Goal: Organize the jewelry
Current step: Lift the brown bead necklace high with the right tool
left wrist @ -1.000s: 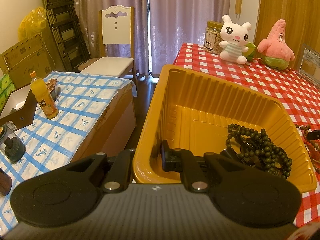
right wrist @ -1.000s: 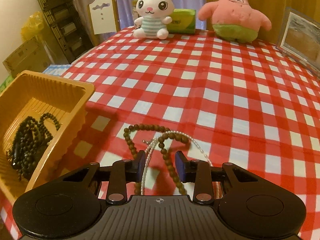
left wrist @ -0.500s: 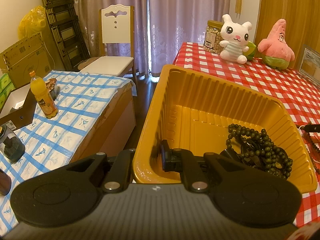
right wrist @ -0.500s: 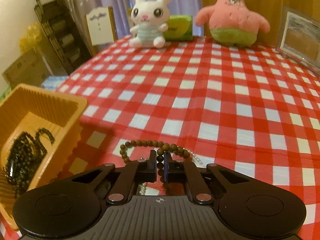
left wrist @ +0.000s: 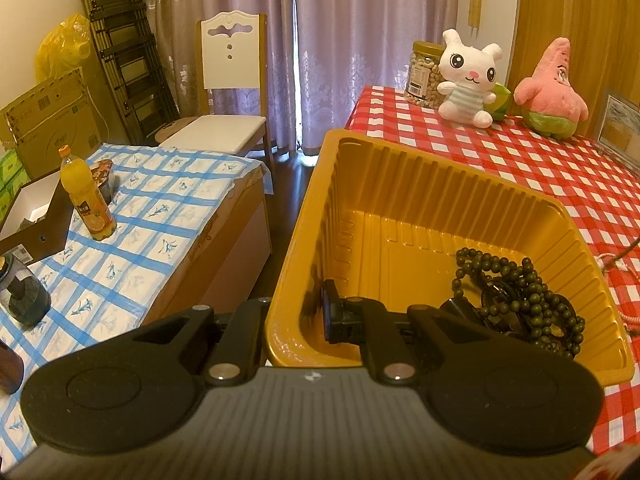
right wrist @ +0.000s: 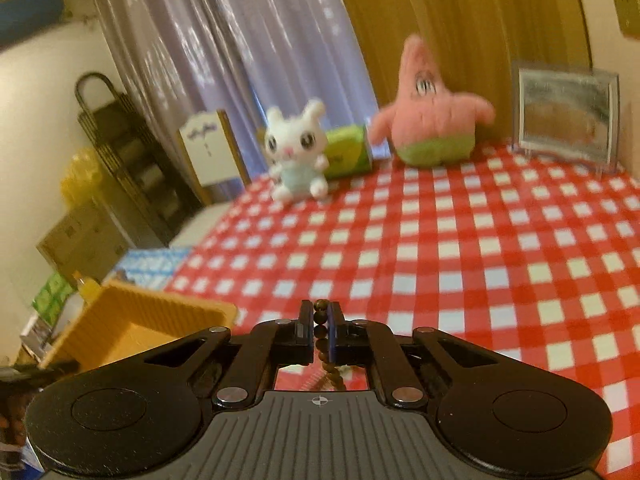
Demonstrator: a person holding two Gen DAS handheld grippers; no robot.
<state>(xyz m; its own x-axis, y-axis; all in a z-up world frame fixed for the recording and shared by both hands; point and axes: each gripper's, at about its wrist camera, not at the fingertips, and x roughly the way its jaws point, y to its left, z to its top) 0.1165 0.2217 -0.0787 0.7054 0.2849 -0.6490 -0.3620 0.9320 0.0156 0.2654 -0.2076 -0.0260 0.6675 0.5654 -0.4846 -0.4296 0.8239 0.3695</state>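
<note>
The right gripper [right wrist: 319, 334], clamped on the brown bead strand [right wrist: 320, 322] hanging beneath it, has the yellow tray [right wrist: 132, 312] low to its left, gripped by the left gripper [left wrist: 298, 316]

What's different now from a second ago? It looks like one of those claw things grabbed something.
The right gripper closed its fingers on the brown bead string that lay on the checked tablecloth and lifted it; the white strand lying with it is no longer seen from that gripper. The left gripper kept pinching the wall of the yellow tray, and the dark beads still sit inside.
</note>
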